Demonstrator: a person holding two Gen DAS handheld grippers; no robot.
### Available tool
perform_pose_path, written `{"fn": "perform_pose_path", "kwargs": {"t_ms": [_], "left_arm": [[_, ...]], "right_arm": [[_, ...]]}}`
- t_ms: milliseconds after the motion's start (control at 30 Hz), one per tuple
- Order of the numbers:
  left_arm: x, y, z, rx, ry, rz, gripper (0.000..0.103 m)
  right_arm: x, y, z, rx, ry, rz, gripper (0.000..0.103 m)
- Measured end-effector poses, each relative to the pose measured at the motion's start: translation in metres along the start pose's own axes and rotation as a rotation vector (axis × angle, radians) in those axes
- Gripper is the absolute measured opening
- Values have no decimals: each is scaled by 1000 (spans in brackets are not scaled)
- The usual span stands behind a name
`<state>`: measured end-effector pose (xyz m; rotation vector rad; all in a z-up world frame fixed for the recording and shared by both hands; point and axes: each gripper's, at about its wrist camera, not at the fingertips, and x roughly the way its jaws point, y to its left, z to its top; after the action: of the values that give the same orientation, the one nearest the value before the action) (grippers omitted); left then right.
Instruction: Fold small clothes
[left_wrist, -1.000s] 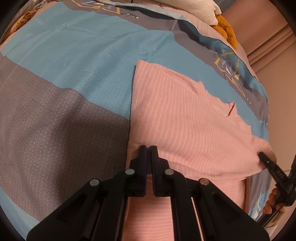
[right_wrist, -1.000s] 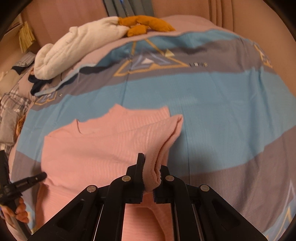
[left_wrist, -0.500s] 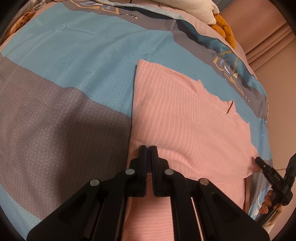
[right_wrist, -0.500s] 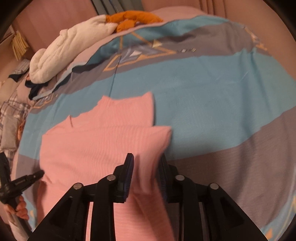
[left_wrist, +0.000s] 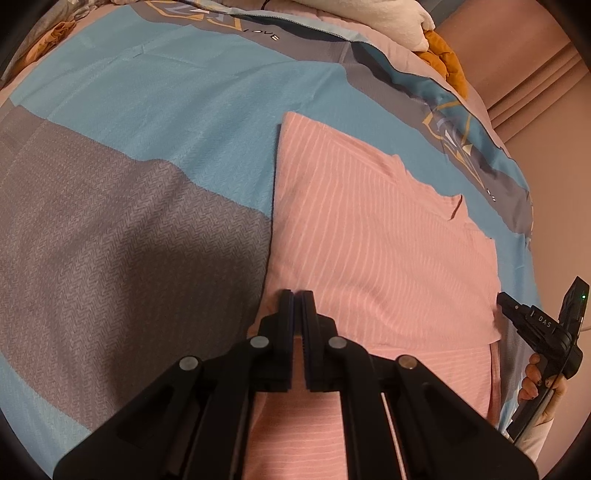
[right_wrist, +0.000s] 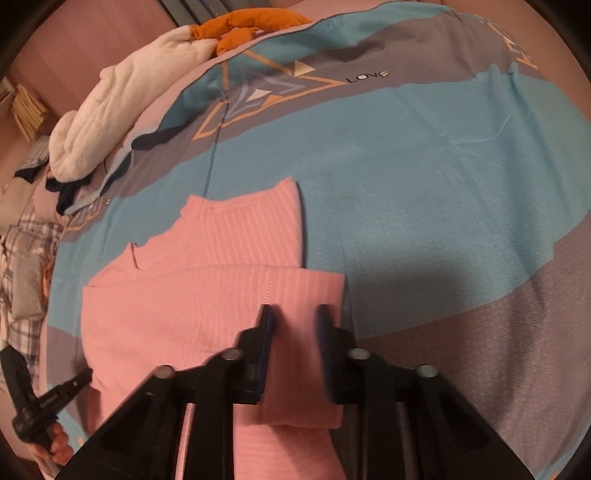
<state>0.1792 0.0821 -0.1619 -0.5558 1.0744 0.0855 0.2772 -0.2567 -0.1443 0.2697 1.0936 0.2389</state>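
One pink striped shirt (left_wrist: 369, 236) lies flat on the bed, its lower part folded up over the body and one sleeve folded in across it. The left claw (left_wrist: 295, 295) is pressed together at the shirt's left edge, low over the fabric; whether it pinches any cloth cannot be told. The right claw (right_wrist: 293, 314) hangs with its fingers apart over the folded corner, gripping nothing. Under the shirt spreads a blue and grey duvet (right_wrist: 424, 166); a white blanket (right_wrist: 122, 110) and orange cloth (right_wrist: 243, 26) sit at the far end.
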Motion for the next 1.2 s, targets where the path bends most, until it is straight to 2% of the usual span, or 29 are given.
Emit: {"fn": "perform_pose_path", "kwargs": {"t_ms": [33,200,333,667,733,967,1200], "left_arm": [[0,0,0,1,-2,1,7],[0,0,-1,4,-8,2,7],[1,1,-2,0,-7,-2,7],[1,-2,-3,9,-16,9,7],[2,-3,-3,9,-19,12,7],[3,-5,-4,15,-28,27,7],[-3,-10,-10,20,-33,63,8]], "right_arm": [[-3,2,1,-8,-9,-10,3],[-27,11,8,-47,-101,-7,3],[-34,18,12,-86,-159,-58,3],[6,6,0,-78,-48,-146,3],[9,5,-2,-84,-43,-166,3],[9,0,-6,-70,-52,-154,3],[-10,-1,-16,-61,-73,-193,3]]}}
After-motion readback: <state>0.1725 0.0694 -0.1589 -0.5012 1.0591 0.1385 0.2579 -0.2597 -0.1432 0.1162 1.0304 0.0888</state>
